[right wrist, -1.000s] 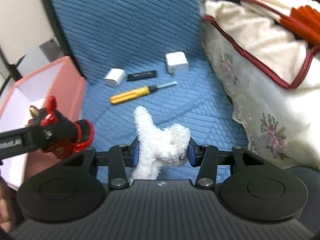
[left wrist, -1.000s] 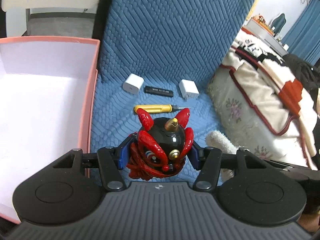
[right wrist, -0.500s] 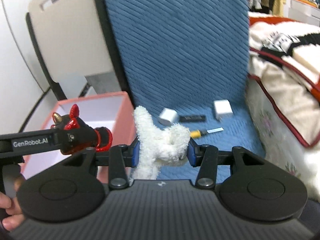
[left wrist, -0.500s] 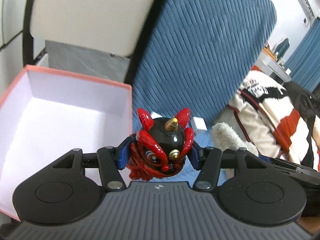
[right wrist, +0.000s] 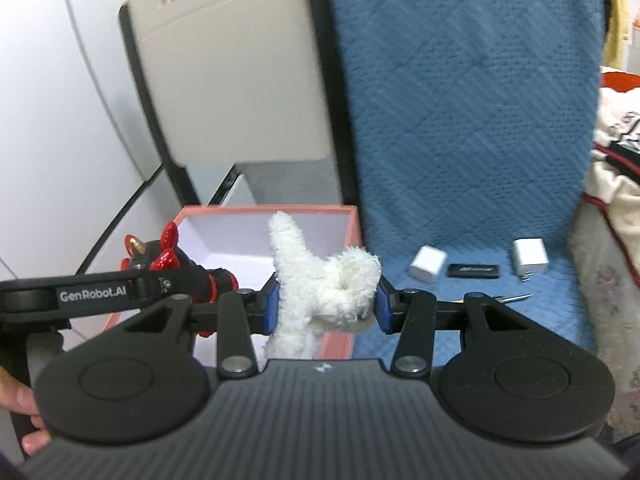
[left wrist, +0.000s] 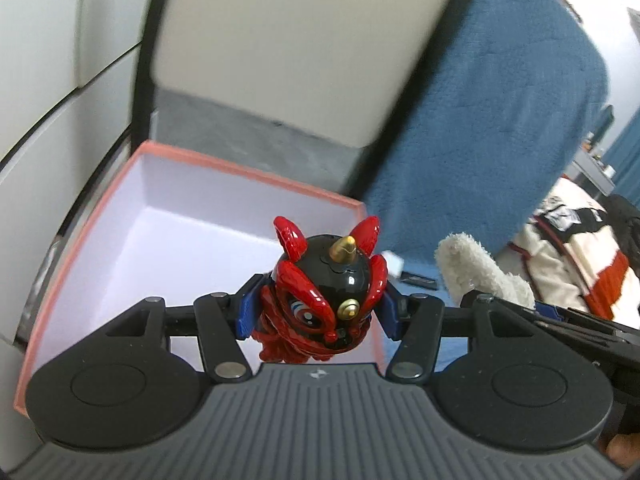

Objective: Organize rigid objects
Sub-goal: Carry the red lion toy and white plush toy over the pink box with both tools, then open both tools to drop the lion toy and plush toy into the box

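Observation:
My left gripper [left wrist: 318, 312] is shut on a red and black lion-head toy [left wrist: 326, 300] with a gold horn, held above the right part of the open pink box [left wrist: 96, 232]. That toy [right wrist: 160, 258] also shows at the left of the right wrist view, over the box [right wrist: 352, 232]. My right gripper [right wrist: 325, 306] is shut on a white fluffy plush toy [right wrist: 320, 280], in front of the box's right wall. The plush toy [left wrist: 476, 264] pokes up at the right of the left wrist view.
On the blue quilted seat [right wrist: 460, 160] lie two white chargers [right wrist: 427, 263] [right wrist: 530, 257], a black stick [right wrist: 474, 271] between them, and a screwdriver tip [right wrist: 518, 298]. A beige chair back [right wrist: 232, 80] stands behind the box. Bedding [left wrist: 572, 240] lies at the right. A hand [right wrist: 20, 408] grips the left handle.
Both grippers rose and swung left, from over the blue seat to the pink box, each keeping hold of its toy. The seat items slid to the right of both views.

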`<state>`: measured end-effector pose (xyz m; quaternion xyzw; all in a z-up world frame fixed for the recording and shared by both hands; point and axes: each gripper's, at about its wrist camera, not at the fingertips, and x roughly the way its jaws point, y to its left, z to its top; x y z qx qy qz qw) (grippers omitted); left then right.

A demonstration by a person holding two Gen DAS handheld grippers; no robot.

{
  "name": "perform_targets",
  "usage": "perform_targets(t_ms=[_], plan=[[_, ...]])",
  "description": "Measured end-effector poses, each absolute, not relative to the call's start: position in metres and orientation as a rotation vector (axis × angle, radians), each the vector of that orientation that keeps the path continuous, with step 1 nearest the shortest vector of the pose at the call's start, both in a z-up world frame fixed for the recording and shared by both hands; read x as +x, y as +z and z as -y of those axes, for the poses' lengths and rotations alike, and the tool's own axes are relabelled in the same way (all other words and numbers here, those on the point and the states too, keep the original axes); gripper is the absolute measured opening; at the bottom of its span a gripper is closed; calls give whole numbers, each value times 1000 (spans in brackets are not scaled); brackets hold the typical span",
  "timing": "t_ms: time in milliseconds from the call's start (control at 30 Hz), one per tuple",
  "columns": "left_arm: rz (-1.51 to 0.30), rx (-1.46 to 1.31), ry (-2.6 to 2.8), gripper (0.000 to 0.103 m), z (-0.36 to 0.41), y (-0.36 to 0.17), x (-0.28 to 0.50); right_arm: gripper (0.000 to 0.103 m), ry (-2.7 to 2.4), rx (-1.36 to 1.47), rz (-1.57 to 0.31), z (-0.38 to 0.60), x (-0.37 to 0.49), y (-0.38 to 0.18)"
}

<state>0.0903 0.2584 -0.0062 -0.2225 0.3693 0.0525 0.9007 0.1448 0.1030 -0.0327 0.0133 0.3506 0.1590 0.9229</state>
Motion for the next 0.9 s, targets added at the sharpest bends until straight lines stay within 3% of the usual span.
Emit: perform_targets(t_ms=[567, 900], plan=[[-923, -501, 204, 63, -317, -94, 74, 49, 336, -109, -933, -169, 162, -132], [-963, -507, 237, 65, -322, -115, 68, 49, 340, -82, -948, -175, 159, -139]])
